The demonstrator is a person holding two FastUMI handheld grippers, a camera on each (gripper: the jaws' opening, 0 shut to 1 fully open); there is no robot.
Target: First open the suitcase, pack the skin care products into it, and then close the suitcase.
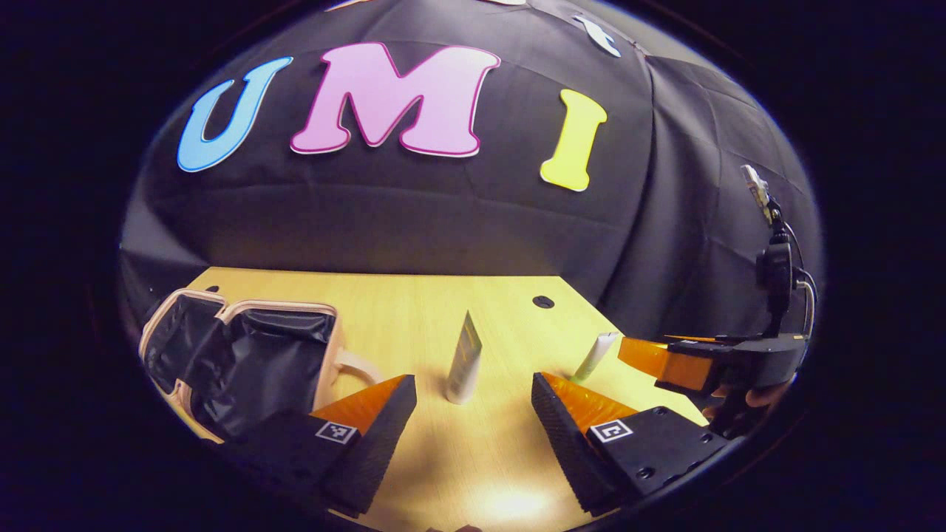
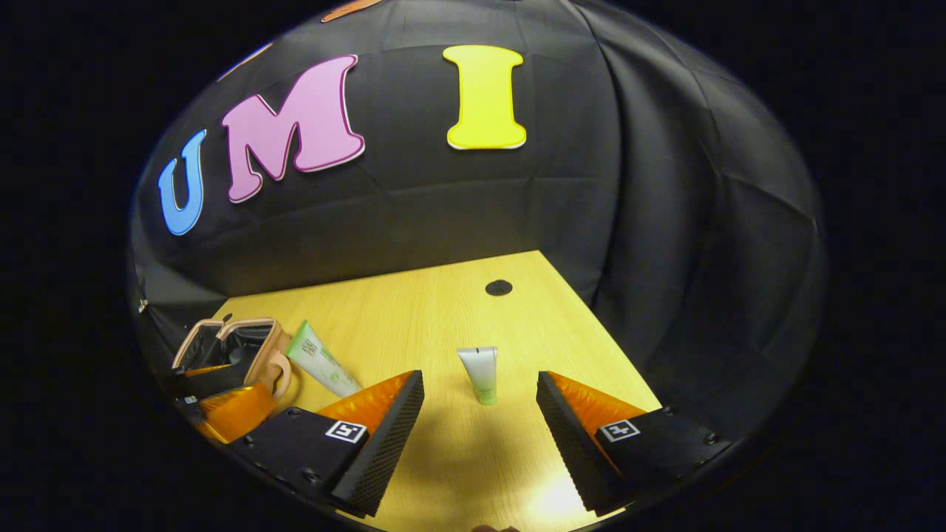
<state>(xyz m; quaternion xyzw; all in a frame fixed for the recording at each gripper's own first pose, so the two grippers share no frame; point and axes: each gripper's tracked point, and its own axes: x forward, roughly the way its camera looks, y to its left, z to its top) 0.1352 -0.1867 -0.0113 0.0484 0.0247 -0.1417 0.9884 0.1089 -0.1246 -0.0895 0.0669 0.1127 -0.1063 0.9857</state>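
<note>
Wooden table [image 2: 443, 310]: 1 suitcase [image 1: 244, 362], open; 2 tubes [image 1: 464, 362] [image 2: 479, 373], standing apart. Left gripper [image 1: 473, 414], right gripper [image 2: 479, 414]: 2, both spread, grasping nothing.

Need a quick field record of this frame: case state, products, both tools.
suitcase: open, dark lining showing, at the table's left end
taller tube: standing cap down, on the table, ahead of the left tool
smaller tube: standing cap down, on the table, ahead of the right tool
left tool: open, holding nothing
right tool: open, holding nothing
table: wooden top with a round hole near the far edge
packed so far: no tube seen in the case; both on the table
</note>
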